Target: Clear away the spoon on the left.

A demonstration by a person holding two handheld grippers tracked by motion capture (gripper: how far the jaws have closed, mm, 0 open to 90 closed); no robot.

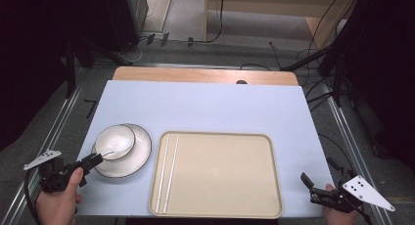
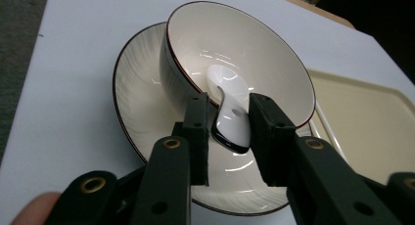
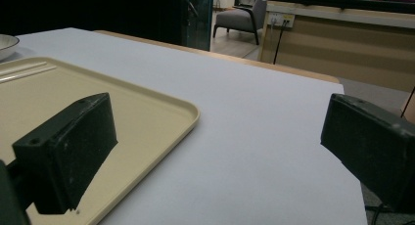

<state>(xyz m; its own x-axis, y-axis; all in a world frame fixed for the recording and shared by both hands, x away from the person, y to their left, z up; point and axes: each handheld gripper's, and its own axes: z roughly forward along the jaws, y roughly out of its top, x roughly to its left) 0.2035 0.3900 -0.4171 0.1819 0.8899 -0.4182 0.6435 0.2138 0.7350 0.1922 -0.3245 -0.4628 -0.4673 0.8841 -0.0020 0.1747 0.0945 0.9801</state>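
Here, at the worktop's (image 1: 205, 102) left edge, the left claw (image 2: 226, 129) clamps the handle of a white spoon (image 2: 227, 112); its scoop end lies in the bowl (image 2: 274, 54), which sits on a plate (image 2: 137, 88). A beige tray (image 1: 230, 171) with chopsticks (image 1: 166, 171) lies mid-worktop. At the right, the right claw (image 3: 220, 151) hangs released above the worktop's surface.

plate (image 2: 142, 83) partly hidden under bowl (image 2: 244, 44) and cut by lower edge, spoon (image 2: 229, 118) handle flanks hidden between jaws, tray (image 3: 147, 107) and chopsticks (image 3: 22, 71) cut by left edge, pad contact untellable
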